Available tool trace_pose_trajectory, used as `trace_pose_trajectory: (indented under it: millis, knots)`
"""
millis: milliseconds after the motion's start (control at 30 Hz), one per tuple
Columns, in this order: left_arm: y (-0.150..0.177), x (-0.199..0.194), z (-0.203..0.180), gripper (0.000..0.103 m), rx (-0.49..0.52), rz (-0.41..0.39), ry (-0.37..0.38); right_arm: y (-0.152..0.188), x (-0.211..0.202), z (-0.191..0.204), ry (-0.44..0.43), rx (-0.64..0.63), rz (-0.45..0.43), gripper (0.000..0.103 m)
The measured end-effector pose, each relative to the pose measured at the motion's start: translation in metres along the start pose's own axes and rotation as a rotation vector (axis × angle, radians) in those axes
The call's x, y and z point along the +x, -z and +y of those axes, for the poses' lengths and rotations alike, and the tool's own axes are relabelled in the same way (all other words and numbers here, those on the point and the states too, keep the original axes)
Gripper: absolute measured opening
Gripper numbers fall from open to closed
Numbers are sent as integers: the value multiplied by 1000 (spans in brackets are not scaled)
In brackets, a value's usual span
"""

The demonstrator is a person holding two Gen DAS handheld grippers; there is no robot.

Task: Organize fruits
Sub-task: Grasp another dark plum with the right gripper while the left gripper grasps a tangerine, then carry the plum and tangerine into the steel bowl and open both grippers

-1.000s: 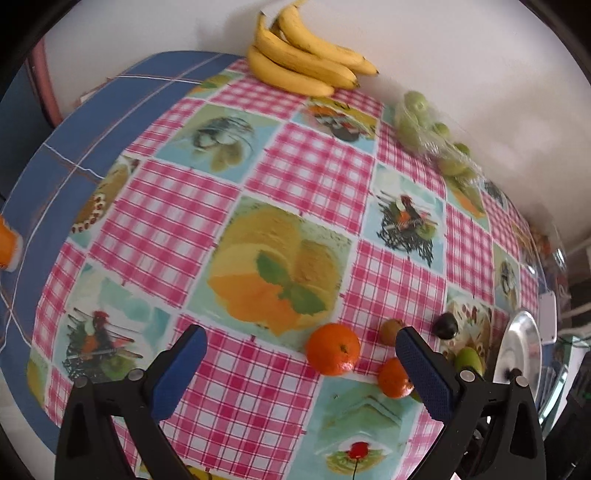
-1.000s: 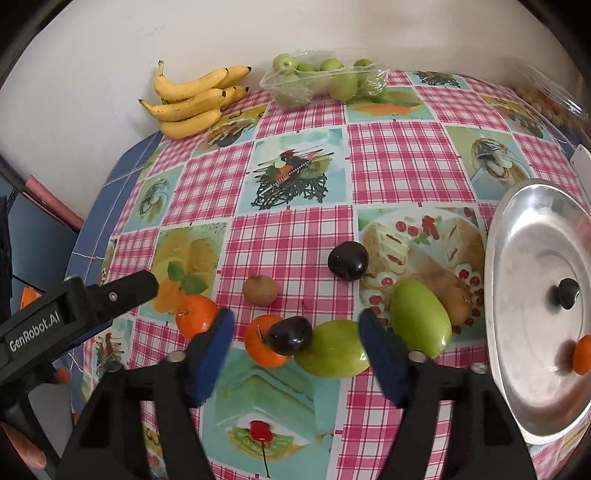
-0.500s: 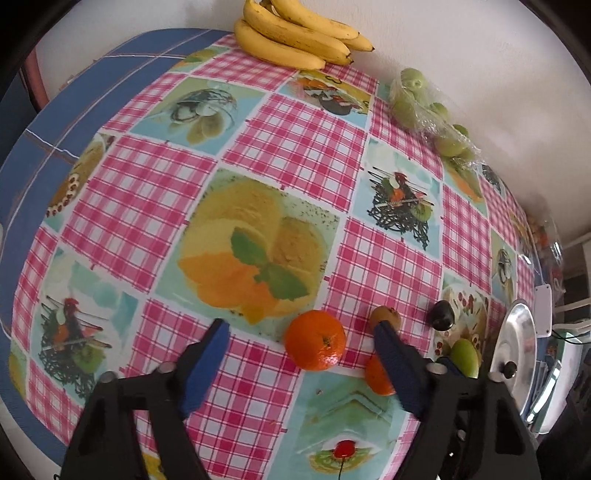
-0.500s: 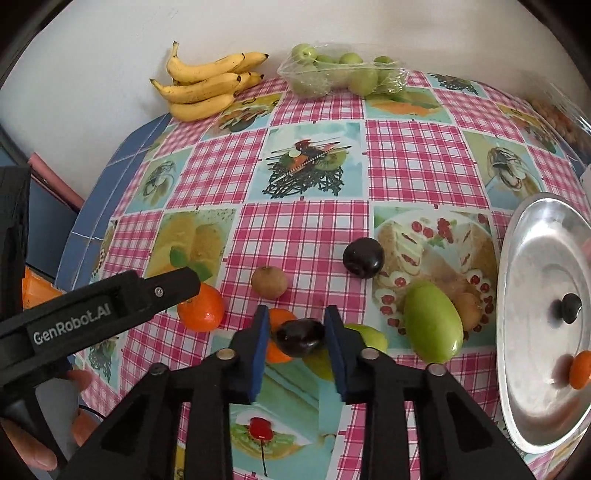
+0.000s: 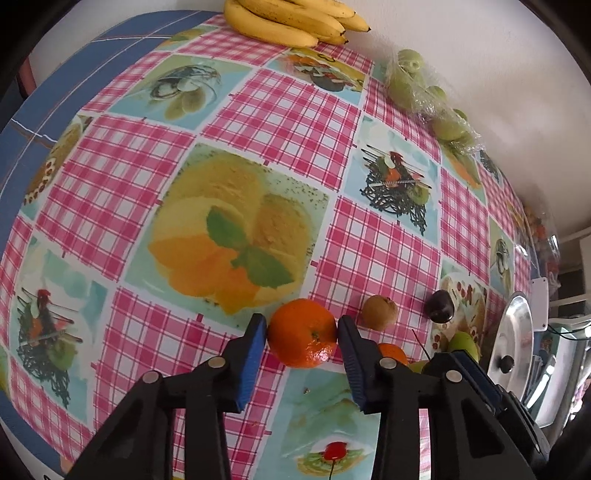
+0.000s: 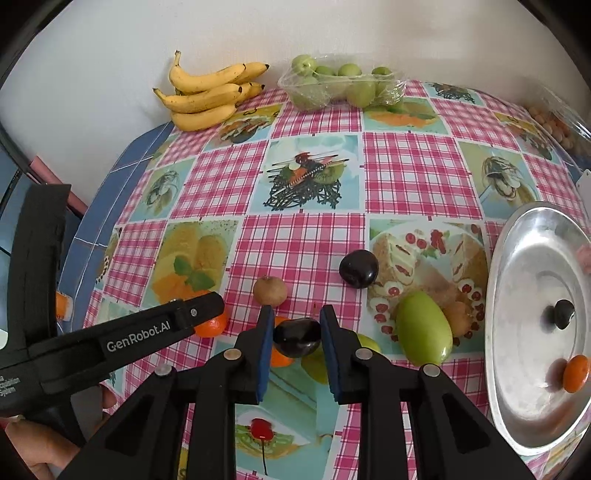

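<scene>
Fruits are spread over a checked tablecloth [image 5: 288,110].

In the left wrist view, an orange [image 5: 302,333] is seen between the blue pads of the left gripper [image 5: 302,332], whose jaws are closing on it, the pads already at its two sides. A kiwi [image 5: 379,312] lies just beside it on the right, a dark plum [image 5: 439,306] further right, and a metal tray [image 5: 515,332] is seen at the right edge. Bananas [image 5: 291,18] and a bag of green fruit [image 5: 424,92] are placed against the wall.

In the right wrist view, a second dark plum [image 6: 296,337] is clamped between the pads of the right gripper [image 6: 296,334]. Partly hidden behind it are another orange [image 6: 280,356] and a green fruit [image 6: 317,363]. A green mango [image 6: 424,328] lies near the tray [image 6: 524,406], on which a small orange [image 6: 576,373] and a dark fruit [image 6: 561,314] rest. The left gripper [image 6: 199,314] is seen at the left, held by a hand [image 6: 40,450].
</scene>
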State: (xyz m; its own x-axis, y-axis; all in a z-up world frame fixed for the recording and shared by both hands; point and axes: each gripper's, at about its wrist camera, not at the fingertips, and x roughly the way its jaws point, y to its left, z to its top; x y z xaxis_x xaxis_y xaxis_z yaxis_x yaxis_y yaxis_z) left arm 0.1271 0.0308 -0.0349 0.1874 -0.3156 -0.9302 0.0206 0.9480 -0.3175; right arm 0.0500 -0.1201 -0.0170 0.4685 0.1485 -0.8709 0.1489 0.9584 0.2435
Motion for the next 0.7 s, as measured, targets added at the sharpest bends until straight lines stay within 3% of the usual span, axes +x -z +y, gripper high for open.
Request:
trace_pose_trajectory:
  millis: [100, 700]
  knots:
    - [0, 0, 3, 42, -24, 10, 36, 0, -1, -2, -1, 11, 0, 26]
    - [-6, -30, 13, 41, -73, -85, 42, 0, -7, -12, -3, 58, -7, 26]
